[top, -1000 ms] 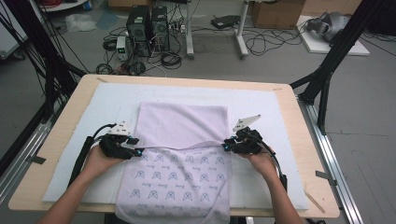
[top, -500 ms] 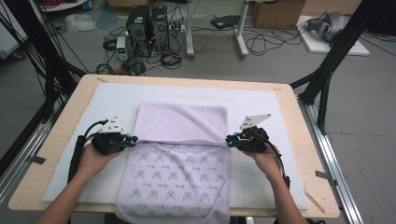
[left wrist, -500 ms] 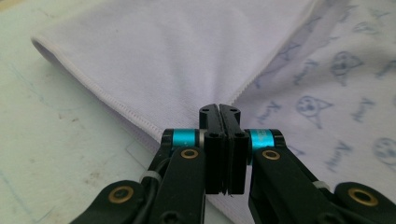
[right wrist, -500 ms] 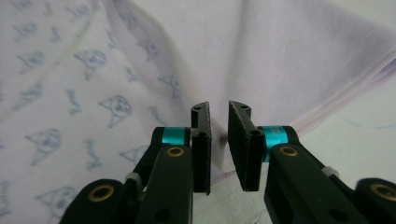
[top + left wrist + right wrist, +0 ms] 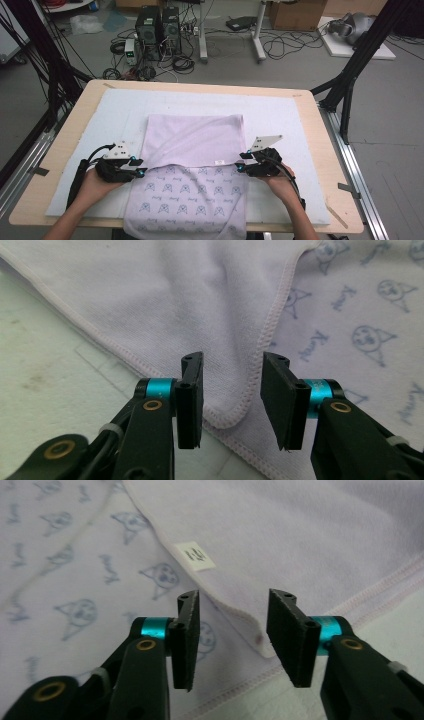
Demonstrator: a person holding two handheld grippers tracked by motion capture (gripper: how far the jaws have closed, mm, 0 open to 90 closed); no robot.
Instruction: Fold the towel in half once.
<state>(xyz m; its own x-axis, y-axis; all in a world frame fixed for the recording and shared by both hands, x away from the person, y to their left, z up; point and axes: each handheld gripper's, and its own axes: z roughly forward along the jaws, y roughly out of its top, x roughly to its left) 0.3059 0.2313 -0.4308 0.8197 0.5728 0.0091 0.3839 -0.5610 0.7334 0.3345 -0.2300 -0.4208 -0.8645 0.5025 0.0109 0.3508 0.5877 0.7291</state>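
Observation:
A lilac cloth (image 5: 192, 140) lies on the white mat. Its far half is folded over, plain side up, and its near half (image 5: 185, 200) shows a cat print. My left gripper (image 5: 137, 167) is at the fold's left corner, my right gripper (image 5: 240, 162) at its right corner. In the left gripper view the left gripper (image 5: 232, 400) stands open. Its jaws have just been opening, and the stitched corner (image 5: 225, 417) lies loose between them. In the right gripper view the right gripper (image 5: 232, 640) is also open, its jaws just opened, with the corner (image 5: 262, 647) between them and a white label (image 5: 195, 556) beyond.
The white mat (image 5: 300, 130) covers most of the wooden table (image 5: 65, 145). Bare mat lies on both sides of the cloth. Black frame legs stand at the table's far corners, and computers and cables lie on the floor beyond.
Both grippers' jaws have opened and let go of the folded layer's corners, which now lie flat. Both hands have drawn back slightly toward the near edge.

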